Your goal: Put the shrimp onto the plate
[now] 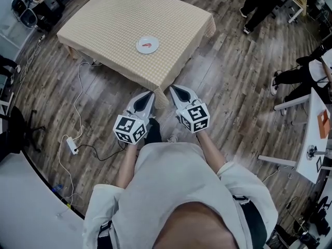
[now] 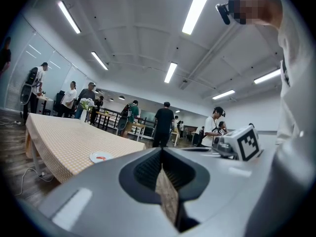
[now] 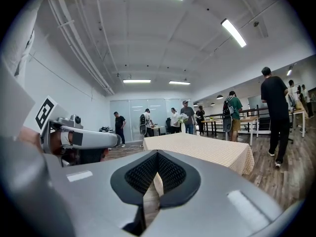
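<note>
Left tool (image 1: pixel 151 94) and right tool (image 1: pixel 173 89) point nearly level, side by side, jaws pressed together.

Bright, even indoor light throughout; it comes from long ceiling strip lamps (image 2: pixel 196 9), which burn out to plain white glare in both gripper views; shadows are soft and faint, with a pale one under the surface (image 1: pixel 104 19); the wooden floor (image 1: pixel 233 77) carries a dull sheen; wide-angle bending curves straight lines toward every edge; the gripper views darken to black at their corners; the grey bodies of the left tool (image 2: pixel 162 150) and right tool (image 3: pixel 157 153), close to the lens, look slightly soft.
</note>
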Motion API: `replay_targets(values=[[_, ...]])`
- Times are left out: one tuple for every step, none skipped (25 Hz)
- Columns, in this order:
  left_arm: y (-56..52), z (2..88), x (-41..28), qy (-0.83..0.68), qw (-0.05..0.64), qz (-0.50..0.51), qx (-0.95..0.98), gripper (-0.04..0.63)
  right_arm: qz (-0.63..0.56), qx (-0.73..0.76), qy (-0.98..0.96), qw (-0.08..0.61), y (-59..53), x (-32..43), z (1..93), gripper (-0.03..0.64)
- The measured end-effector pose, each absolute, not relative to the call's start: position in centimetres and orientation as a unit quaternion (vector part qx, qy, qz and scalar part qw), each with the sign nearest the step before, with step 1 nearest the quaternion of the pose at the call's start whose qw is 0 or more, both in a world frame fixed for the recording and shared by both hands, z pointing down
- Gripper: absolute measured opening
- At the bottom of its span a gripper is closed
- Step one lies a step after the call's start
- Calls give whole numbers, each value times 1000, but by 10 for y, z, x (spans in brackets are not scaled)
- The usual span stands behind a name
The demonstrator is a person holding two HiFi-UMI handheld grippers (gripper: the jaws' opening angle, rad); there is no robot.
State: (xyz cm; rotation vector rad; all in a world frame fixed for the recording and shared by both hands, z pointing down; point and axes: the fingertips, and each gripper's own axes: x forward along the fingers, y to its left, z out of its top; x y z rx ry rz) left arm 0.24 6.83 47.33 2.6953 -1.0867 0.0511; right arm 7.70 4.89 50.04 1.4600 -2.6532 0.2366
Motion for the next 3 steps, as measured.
replay_targets(values=[[68,474,3,-371,117,18,921,11,78,480,-872,52,49,77,501,-3],[68,475,4,-370,118,19,921,11,79,480,-872,52,48,78,502,-3],[68,476,5,-369,119,19,922,11,79,480,-872,53,48,78,503,-3]])
